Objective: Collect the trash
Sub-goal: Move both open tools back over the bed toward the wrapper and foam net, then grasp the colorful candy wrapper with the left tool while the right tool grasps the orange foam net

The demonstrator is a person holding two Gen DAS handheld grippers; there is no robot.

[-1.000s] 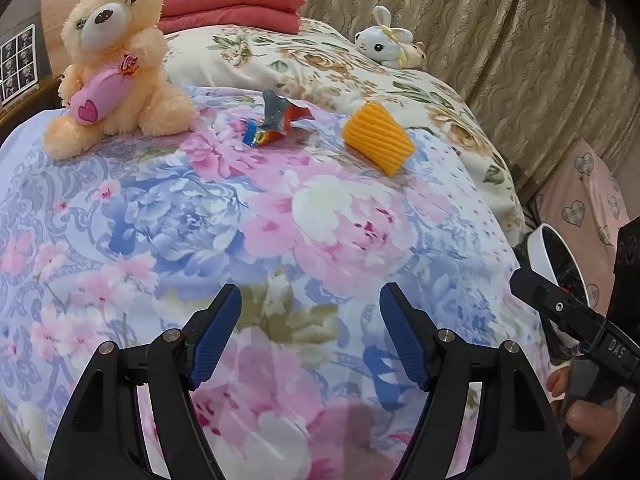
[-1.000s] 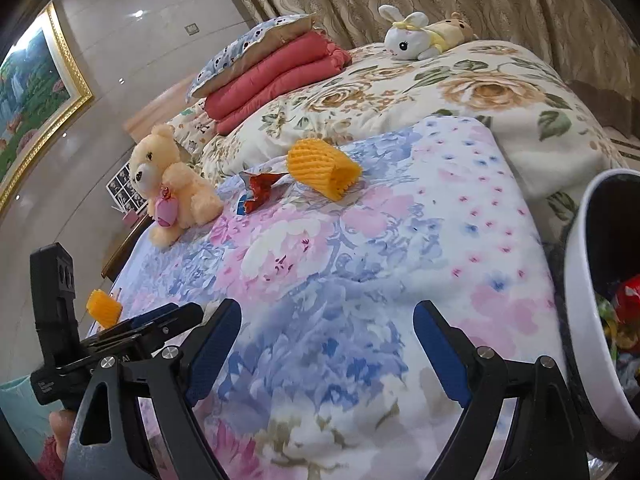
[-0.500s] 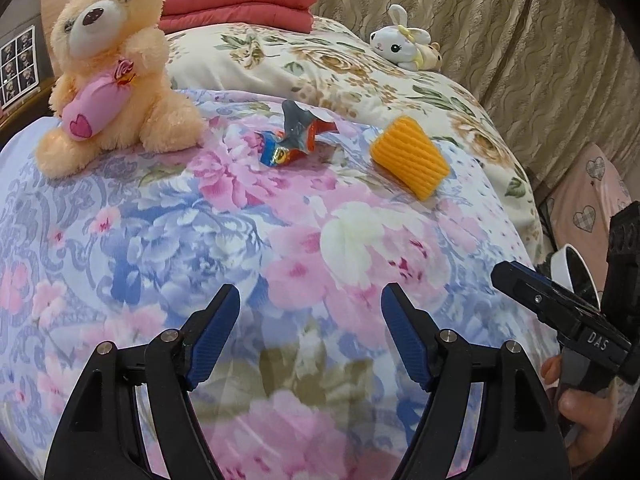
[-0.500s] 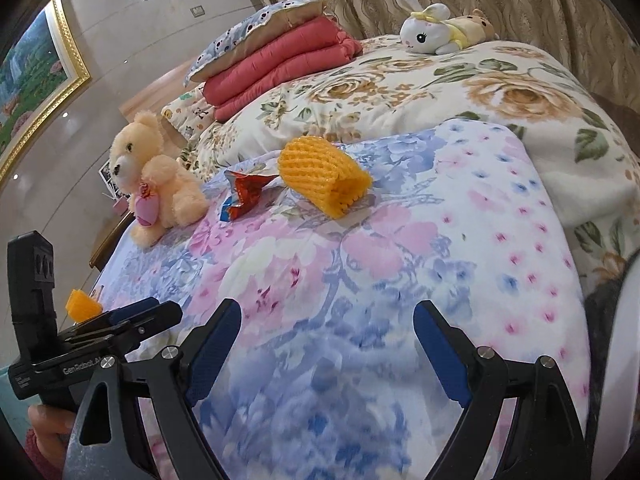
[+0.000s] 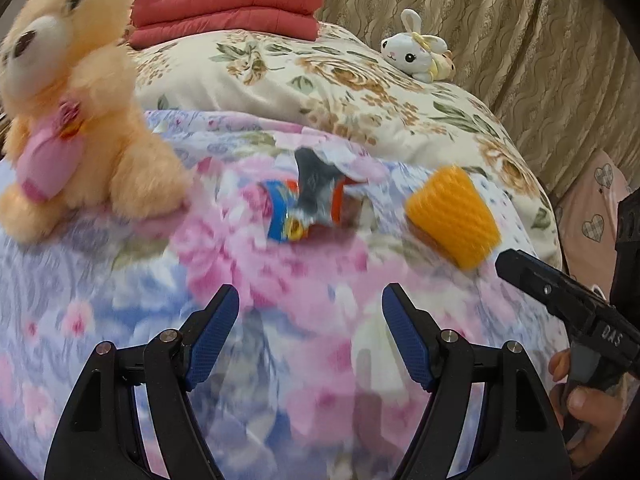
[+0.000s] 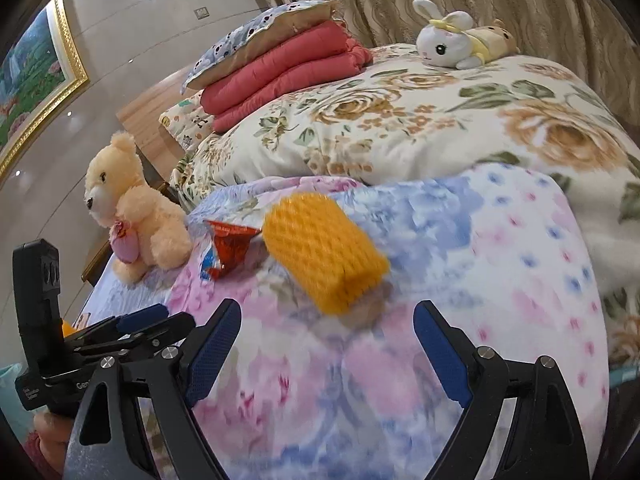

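A crumpled snack wrapper [image 5: 308, 204], red, blue and silver, lies on the floral blanket [image 5: 280, 320] just ahead of my left gripper [image 5: 310, 332], which is open and empty. An orange foam fruit net [image 5: 454, 216] lies to the wrapper's right. In the right wrist view the foam net [image 6: 324, 252] sits just ahead of my open, empty right gripper [image 6: 326, 344], with the wrapper [image 6: 228, 246] to its left. The left gripper's body [image 6: 100, 340] shows at the lower left there. The right gripper's body [image 5: 572, 312] shows at the right edge of the left wrist view.
A peach teddy bear [image 5: 76, 120] sits left of the wrapper. A white bunny plush [image 5: 420, 48] lies on the rose-patterned quilt [image 5: 320, 92] behind. Folded red bedding [image 5: 228, 12] is stacked at the back. Curtains [image 5: 520, 20] hang along the right.
Both grippers have moved forward over the bed toward the wrapper and the foam net, which loom larger. The white bin has left both views. Both grippers stay open.
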